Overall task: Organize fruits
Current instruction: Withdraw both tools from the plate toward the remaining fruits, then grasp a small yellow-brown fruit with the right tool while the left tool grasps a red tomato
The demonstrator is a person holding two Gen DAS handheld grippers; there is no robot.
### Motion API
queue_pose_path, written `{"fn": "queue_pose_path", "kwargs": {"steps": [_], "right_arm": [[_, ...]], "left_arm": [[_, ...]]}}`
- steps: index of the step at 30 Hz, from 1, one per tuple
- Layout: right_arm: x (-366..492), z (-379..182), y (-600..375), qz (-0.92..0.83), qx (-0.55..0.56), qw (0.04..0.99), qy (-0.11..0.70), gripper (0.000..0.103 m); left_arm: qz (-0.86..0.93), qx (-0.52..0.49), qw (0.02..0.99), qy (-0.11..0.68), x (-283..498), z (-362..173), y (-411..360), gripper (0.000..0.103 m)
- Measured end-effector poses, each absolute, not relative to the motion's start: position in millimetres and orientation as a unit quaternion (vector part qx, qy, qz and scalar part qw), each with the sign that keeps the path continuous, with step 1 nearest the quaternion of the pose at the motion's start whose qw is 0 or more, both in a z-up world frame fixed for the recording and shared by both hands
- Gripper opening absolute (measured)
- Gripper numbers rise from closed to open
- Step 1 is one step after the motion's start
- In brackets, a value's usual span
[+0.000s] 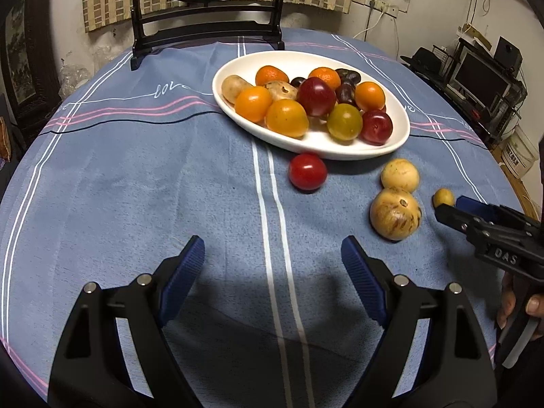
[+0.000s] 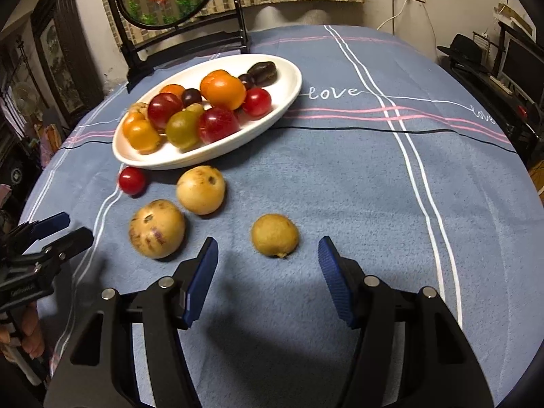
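Evidently both grippers, left [image 1: 272, 258] and right [image 2: 268, 258], hung open and empty above the tablecloth [image 2: 340, 187], the right lined up just short of the small yellow fruit [image 2: 275, 235], presumably bound for the white dish [image 2: 204, 156].

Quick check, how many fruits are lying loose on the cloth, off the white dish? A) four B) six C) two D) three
A: off the white dish lie a red fruit, two pale speckled fruits and a small yellow-brown fruit.
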State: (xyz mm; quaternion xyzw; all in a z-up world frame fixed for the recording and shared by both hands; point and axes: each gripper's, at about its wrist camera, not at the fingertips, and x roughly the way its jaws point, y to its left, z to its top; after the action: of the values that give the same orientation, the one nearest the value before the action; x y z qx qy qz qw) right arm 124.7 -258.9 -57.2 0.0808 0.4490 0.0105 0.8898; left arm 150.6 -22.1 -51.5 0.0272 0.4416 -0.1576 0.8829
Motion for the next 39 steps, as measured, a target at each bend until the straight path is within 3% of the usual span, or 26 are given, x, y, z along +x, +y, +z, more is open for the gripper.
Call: {"fn": "queue_pose_path", "kwargs": {"steps": [3,5,10,27,29,33,39], "right_arm": [[130.0,-57.3,-256.9,0.004,0.073,0.892,0.447,0.058],[135.0,-60.3,-253.8,0.004,0.062,0.887,0.458,0.040],[134.7,-61.2,-255.8,0.001,0.065,0.887,0.457,0.031],[115.0,-54.2,-257.2,0.048,0.106,0.892,0.438,0.030],[115.0,-54.1,-257.0,0.051,0.107,0.891,0.437,0.030],[114.6,-54.4,-256.4,0.056,0.109,0.891,0.436,0.030],[114.3,-54.2,-255.1,0.062,0.109,0.891,0.436,0.030]], "left_arm": [[-0.157,0.028,0.881,0.445,151.9,-53.8,-23.5,0.084],[-0.156,0.027,0.881,0.446,153.3,-54.3,-22.9,0.084],[-0.151,0.024,0.880,0.449,159.4,-55.3,-22.8,0.084],[-0.139,0.035,0.877,0.459,199.4,-58.0,-56.7,0.083],[-0.137,0.037,0.878,0.457,202.6,-59.1,-59.6,0.080],[-0.134,0.029,0.867,0.478,213.4,-66.3,-63.2,0.062],[-0.129,0.038,0.870,0.475,219.1,-67.7,-69.1,0.062]]}}
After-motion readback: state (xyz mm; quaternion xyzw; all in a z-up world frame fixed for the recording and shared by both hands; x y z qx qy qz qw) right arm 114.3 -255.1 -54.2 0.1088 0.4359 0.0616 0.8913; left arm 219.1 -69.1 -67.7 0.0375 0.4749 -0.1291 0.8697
